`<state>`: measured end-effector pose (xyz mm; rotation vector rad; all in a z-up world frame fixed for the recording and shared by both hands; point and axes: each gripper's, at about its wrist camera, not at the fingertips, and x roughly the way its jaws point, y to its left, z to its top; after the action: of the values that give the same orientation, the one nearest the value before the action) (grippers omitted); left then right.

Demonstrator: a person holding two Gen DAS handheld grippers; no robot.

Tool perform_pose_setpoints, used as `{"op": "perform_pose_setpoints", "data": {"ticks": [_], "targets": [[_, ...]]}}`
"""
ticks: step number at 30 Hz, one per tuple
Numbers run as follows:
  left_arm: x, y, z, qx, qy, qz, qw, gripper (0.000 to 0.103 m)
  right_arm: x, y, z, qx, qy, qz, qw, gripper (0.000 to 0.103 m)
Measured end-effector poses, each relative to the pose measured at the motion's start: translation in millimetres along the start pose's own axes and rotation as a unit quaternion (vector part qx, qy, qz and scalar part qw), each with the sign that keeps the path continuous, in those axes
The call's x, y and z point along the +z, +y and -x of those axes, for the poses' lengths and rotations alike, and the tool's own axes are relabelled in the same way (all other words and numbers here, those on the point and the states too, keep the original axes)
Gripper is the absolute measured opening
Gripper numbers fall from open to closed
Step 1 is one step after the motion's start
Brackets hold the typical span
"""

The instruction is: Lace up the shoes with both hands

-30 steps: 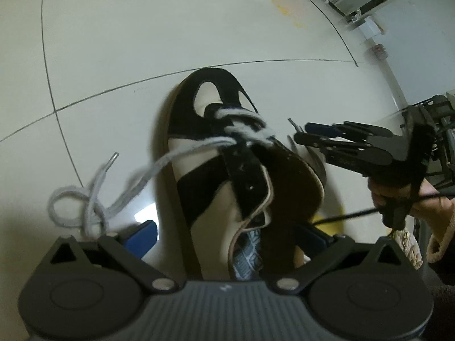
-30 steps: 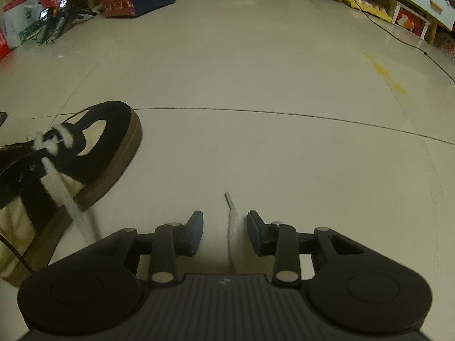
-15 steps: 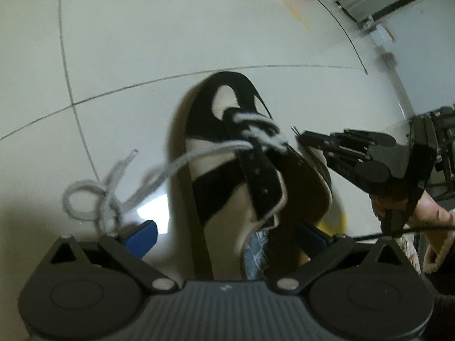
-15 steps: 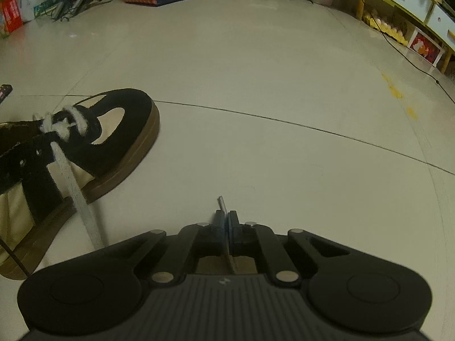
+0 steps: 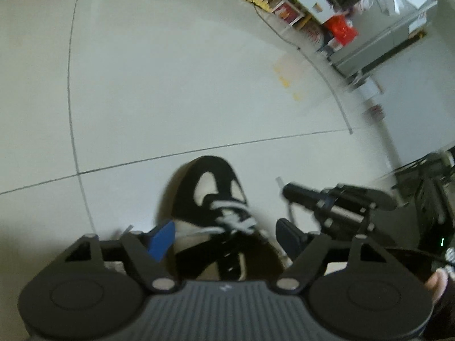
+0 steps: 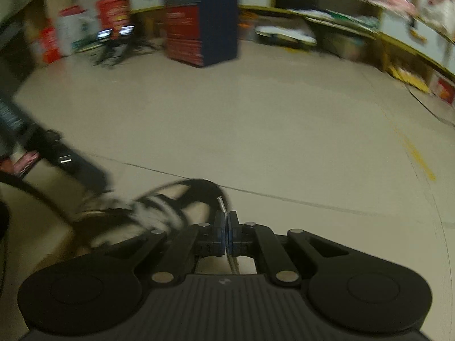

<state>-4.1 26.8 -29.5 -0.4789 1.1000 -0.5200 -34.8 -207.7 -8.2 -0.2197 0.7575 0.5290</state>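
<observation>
Sitting on the pale tiled floor (image 5: 170,91), the black-and-cream sneaker (image 5: 210,199) is pointing its toe away from the person, just short of a dark grout line. Its white lace (image 5: 233,218) is crossing the lowest eyelets in a fuzzy zigzag, while the upper eyelets are standing bare along the black strip beside the open tongue.

The left gripper (image 5: 224,234) is hovering over the shoe's middle with its jaws closing; the sneaker's laced part is showing between the two fingers, but the blue pad (image 5: 162,237) on one side and the dark pad on the other are not pressing on anything that I can make out.

The right gripper (image 6: 226,228) is clenched tight on the lace end (image 6: 221,203), whose silvery aglet is poking up just beyond the pinched pads, and a thin length of lace is running back under the fingers. In the left wrist view this same gripper is reaching in from the right, just beside the shoe's toe, with a bit of a person's hand (image 5: 436,282) showing at the lower right edge.

Both views are blurring. Boxes and shelves (image 6: 327,28) are lining the far walls, and a dark blue and red box (image 6: 203,22) is standing on the floor well apart from the shoe.
</observation>
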Motion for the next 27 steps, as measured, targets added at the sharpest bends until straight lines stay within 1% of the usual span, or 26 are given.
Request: {"op": "perform_pose_setpoints", "data": {"ticks": [2, 4, 6, 8, 11, 15, 18, 20, 22, 25, 27], "targets": [[3, 4, -1, -0.015, -0.002, 0.013, 0.9998, 0.075, 5, 12, -2, 0.013, -0.002, 0.023, 1.000, 0.002], [4, 6, -5, -0.033, -0.001, 0.029, 0.9990, 0.070, 8, 20, -4, 0.026, -0.004, 0.030, 0.999, 0.002], [5, 8, -7, -0.050, -0.002, 0.045, 0.9977, 0.060, 12, 25, -7, 0.032, -0.007, 0.036, 0.999, 0.002], [6, 12, -5, -0.060, -0.013, 0.064, 0.9961, 0.055, 16, 31, -6, 0.041, -0.010, 0.040, 0.998, 0.002], [7, 23, -1, -0.079, -0.032, 0.107, 0.9906, 0.049, 21, 38, -3, 0.054, -0.015, 0.044, 0.997, 0.002], [6, 34, -5, -0.101, -0.032, 0.156, 0.9820, 0.038, 24, 39, -1, 0.064, -0.013, 0.037, 0.997, 0.002], [4, 32, -11, -0.115, -0.027, 0.165, 0.9791, 0.030, 27, 36, 0, 0.067, -0.016, 0.023, 0.997, 0.002], [3, 28, -13, -0.120, -0.020, 0.161, 0.9793, 0.029, 28, 34, -1, 0.070, -0.016, 0.011, 0.997, 0.002], [3, 26, -15, -0.118, -0.020, 0.160, 0.9799, 0.027, 28, 33, -2, 0.074, -0.015, 0.000, 0.997, 0.002], [3, 27, -13, -0.121, -0.027, 0.165, 0.9784, 0.022, 29, 38, -2, 0.080, -0.015, 0.006, 0.997, 0.002], [3, 29, -13, -0.121, -0.029, 0.171, 0.9774, 0.013, 29, 42, -3, 0.086, -0.014, 0.010, 0.996, 0.002]]}}
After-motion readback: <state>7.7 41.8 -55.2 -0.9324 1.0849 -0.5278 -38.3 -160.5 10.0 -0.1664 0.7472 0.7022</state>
